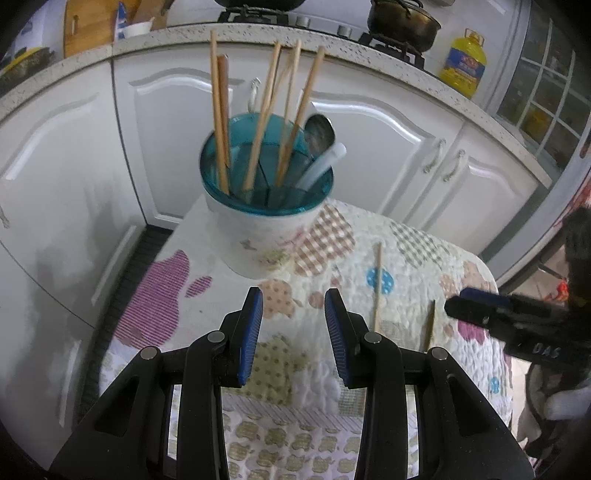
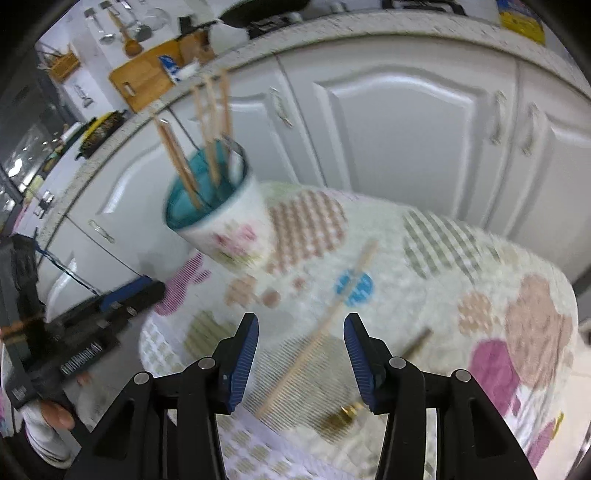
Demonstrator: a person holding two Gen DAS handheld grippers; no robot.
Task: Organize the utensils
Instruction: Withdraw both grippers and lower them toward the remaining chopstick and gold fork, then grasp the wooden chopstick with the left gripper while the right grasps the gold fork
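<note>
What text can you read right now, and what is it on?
"DAS": white letters on the right gripper body, left wrist view.
Oil bottle label: print too small to read.
White marking on the left gripper body, right wrist view: blurred, unreadable.
Holder: floral pattern only, no text.

You're in a home kitchen. White panelled cabinet doors [image 1: 177, 147] run under a speckled stone counter [image 1: 258, 33]. On it sits a gas hob [image 1: 255, 16] with a dark metal pot [image 1: 404, 22], and a yellow oil bottle [image 1: 466, 62] stands further along. A wooden cutting board [image 2: 142, 81] leans against the wall; ladles hang above it. Your bench wears a quilted patchwork cloth [image 1: 406, 258], carrying a utensil holder [image 1: 266, 206] of chopsticks.
</note>
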